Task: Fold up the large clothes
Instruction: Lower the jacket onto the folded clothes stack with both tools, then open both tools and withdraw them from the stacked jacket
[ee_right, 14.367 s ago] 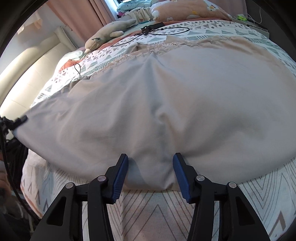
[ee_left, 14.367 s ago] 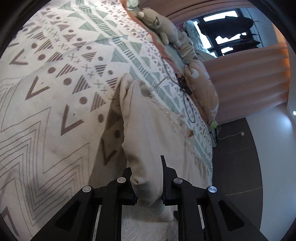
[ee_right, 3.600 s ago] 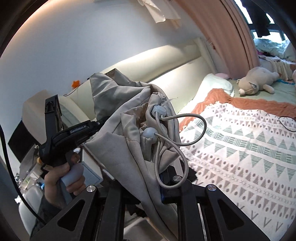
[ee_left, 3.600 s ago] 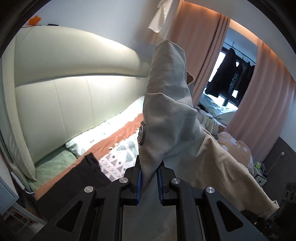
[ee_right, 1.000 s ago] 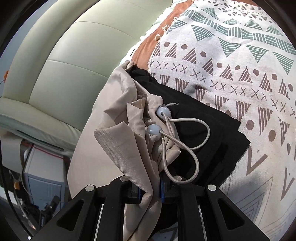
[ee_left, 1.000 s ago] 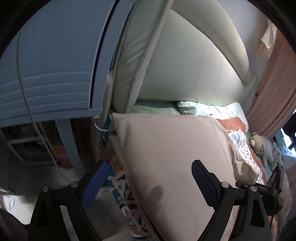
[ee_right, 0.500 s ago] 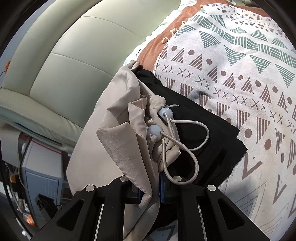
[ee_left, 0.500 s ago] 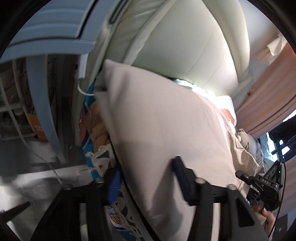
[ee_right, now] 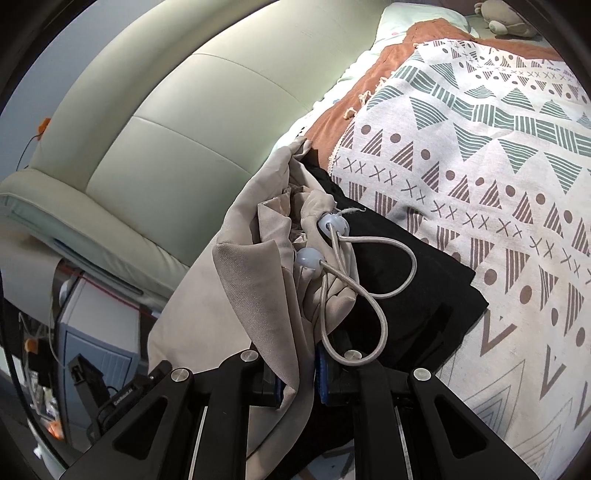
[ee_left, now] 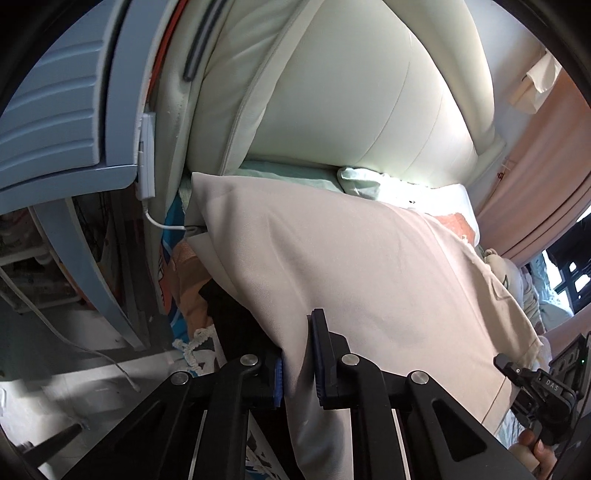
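In the left wrist view, a pale blue panelled bedside cabinet [ee_left: 66,122] stands at the far left, with a white plug block and thin white cable [ee_left: 147,158] hanging at its edge. Right of it rises the cream padded leather headboard [ee_left: 362,96], and below that the large beige cloth garment [ee_left: 362,280] lies spread flat over the bed's near corner, reaching from the headboard toward the near edge. The left gripper [ee_left: 298,363] has just been closing its jaws, and its blue-lined fingers now pinch the garment's near hem, the cloth pressed between the pads. A folded black garment [ee_left: 229,314] shows under the beige one, just left of the gripper. At the far right of this view a hand [ee_left: 535,448] holds the other tool, beside peach-pink curtains [ee_left: 535,177]. In the right wrist view, the same headboard fills the left side. The right gripper [ee_right: 298,382] is clamped on a bunched fold of the beige garment at its drawstring end, where a looped beige elastic cord with two translucent round toggles [ee_right: 369,273] drapes over the black garment. To the right lies the white bedspread printed with green and brown triangles [ee_right: 498,155], and a grey plush toy [ee_right: 506,14] sits far off.
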A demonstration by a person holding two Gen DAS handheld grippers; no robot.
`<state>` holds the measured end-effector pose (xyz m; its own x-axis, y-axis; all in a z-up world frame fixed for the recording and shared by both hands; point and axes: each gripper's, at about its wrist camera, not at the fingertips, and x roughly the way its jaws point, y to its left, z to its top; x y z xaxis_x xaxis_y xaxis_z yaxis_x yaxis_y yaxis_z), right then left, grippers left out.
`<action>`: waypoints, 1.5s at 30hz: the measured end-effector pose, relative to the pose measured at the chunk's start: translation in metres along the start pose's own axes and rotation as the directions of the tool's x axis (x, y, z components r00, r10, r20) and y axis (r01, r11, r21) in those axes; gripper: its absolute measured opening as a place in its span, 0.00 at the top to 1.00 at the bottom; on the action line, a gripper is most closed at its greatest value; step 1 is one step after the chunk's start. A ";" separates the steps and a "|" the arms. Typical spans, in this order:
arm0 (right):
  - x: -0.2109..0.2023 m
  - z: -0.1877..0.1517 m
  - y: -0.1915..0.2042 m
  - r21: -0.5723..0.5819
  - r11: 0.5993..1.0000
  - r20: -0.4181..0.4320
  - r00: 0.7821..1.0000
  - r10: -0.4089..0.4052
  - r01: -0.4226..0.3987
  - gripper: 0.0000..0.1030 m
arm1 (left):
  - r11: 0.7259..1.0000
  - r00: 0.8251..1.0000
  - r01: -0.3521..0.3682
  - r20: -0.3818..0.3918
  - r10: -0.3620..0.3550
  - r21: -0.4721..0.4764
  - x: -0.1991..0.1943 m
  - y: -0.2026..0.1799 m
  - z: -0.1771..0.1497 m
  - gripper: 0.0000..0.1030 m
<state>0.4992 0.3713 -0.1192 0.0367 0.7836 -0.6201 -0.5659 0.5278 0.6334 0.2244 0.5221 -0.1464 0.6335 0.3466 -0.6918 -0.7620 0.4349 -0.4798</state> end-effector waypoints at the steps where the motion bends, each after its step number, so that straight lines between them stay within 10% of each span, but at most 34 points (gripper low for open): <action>1: 0.000 -0.002 -0.004 0.008 1.000 0.009 1.000 -0.003 0.003 0.87 | 1.000 1.000 -0.004 -0.001 0.004 0.006 0.002 0.000 -0.002 0.87; 11: 0.010 0.014 -0.026 0.058 0.998 0.006 0.999 -0.032 0.031 0.87 | 0.999 0.999 0.011 -0.035 -0.009 0.038 0.012 -0.010 -0.002 0.83; 18: 0.007 -0.007 -0.056 0.070 0.981 -0.041 0.984 -0.176 0.179 0.60 | 0.995 0.997 -0.077 -0.024 0.078 0.062 0.006 -0.010 -0.019 0.41; 31: -0.068 -0.025 -0.037 -0.048 0.954 0.040 0.955 -0.294 0.296 0.58 | 0.975 0.992 -0.124 0.000 0.126 0.185 -0.029 -0.035 -0.064 0.36; 38: -0.135 -0.045 -0.055 -0.031 0.944 0.090 0.942 -0.324 0.328 0.56 | 0.965 0.996 -0.083 0.041 0.076 0.247 -0.063 -0.071 -0.083 0.12; 45: -0.213 -0.062 -0.085 0.037 0.927 0.169 0.912 -0.374 0.373 0.13 | 0.947 0.999 -0.015 0.033 0.004 0.319 -0.092 -0.111 -0.103 0.01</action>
<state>0.4879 0.1396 -0.0697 0.3845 0.5725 -0.7241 -0.4801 0.7940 0.3729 0.2373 0.3564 -0.0853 0.6343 0.3761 -0.6754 -0.6883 0.6725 -0.2720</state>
